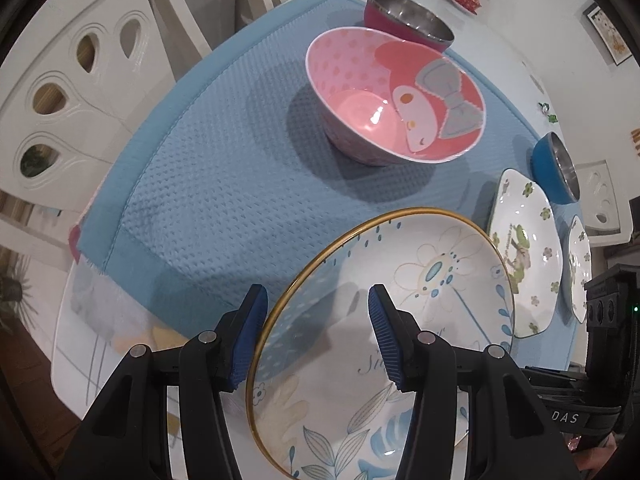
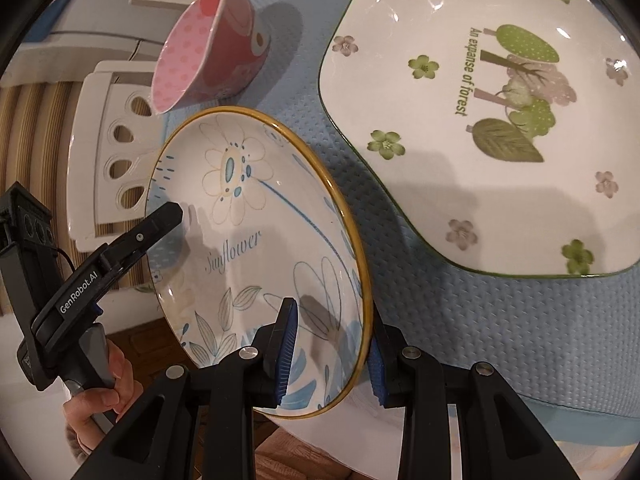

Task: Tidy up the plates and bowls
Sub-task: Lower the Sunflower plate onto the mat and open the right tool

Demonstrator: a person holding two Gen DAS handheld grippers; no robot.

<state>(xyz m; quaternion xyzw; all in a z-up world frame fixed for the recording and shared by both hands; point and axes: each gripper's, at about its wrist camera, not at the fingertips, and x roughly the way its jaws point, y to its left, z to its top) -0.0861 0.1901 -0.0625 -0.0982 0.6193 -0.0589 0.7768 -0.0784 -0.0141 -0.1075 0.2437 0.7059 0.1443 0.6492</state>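
The sunflower plate (image 2: 264,240), white with a gold rim and the word "Sunflower" on its face, is off the mat and tilted, carried between your two claws. Your right claw (image 2: 332,350) straddles the near rim, one blue pad on the plate's face and the other behind its back, closed on the rim. Your left claw (image 1: 316,330) takes the opposite edge the same way, its jaws partly apart with the rim between them and one finger lying across the face; from the left wrist view, whether both pads press on the plate cannot be told. Two holds on opposite edges appear meant to steady a wide, shallow dish that a single claw would let swing.

Just beyond it, the square forest plate (image 2: 480,120) lies flat and empty on the blue mat (image 1: 208,184) covering the tabletop, a likely base for stacking. A second plate with similar print (image 1: 580,268) lies beside it. The pink cartoon bowl (image 1: 396,96) stands upright and empty mid-mat, with a magenta steel bowl (image 1: 404,20) behind it and a blue steel bowl (image 1: 556,172) at the far edge. Both appear empty.
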